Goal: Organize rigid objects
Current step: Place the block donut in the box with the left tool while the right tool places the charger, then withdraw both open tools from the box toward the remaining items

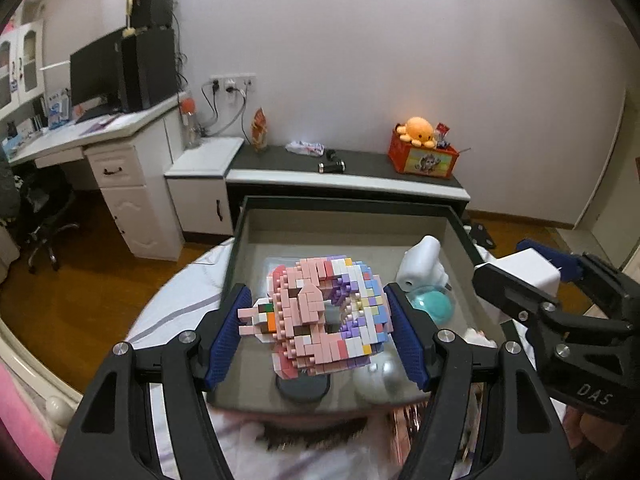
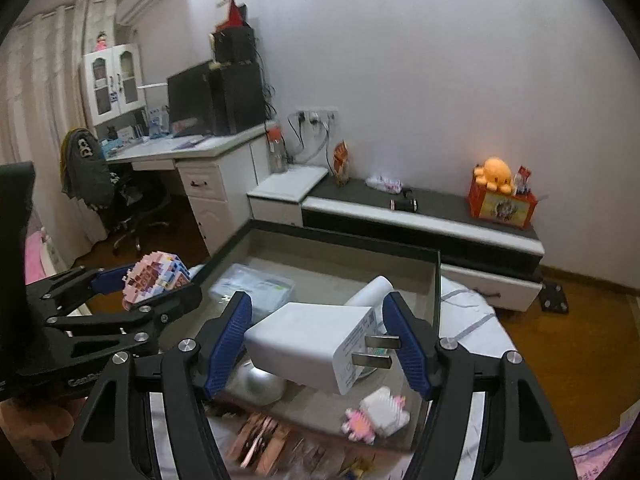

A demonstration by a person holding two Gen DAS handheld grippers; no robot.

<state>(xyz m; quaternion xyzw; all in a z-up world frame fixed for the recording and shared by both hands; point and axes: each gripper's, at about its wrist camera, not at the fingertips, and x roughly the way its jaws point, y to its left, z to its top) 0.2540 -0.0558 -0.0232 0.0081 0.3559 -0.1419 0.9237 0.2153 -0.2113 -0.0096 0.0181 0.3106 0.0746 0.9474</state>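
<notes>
Left tongs (image 1: 318, 314): closed on the pink-and-pastel block figure (image 1: 324, 314), centre of the left wrist view, blue pads pressed to both its sides; the figure is held over the open box (image 1: 240, 248). The same figure appears at left centre of the right wrist view (image 2: 156, 280), just outside the box's left rim.

Right tongs (image 2: 316, 344): closed on the white charger (image 2: 316, 344), centre of the right wrist view, two metal prongs pointing toward the right pad; held above the box (image 2: 434, 280). In the left wrist view the charger (image 1: 528, 268) sits at right centre, over the box's right rim.

Box: dark-rimmed, shallow, pale lining, lower centre of both views. Contents visible:
- white bottle-shaped item (image 1: 420, 262), right side, leaning;
- teal round item (image 1: 434, 304) just below it;
- silver round item (image 2: 256, 386) near the front wall;
- dark round disc (image 1: 303, 388) at the front, beneath the held figure;
- clear packet (image 2: 256, 286) toward the back left;
- small white-and-pink block figure (image 2: 378, 414) at the front right.

Surroundings: low dark-topped cabinet (image 1: 360, 168) behind the box carries an orange plush (image 1: 418, 130) on a red box (image 1: 424, 158).
</notes>
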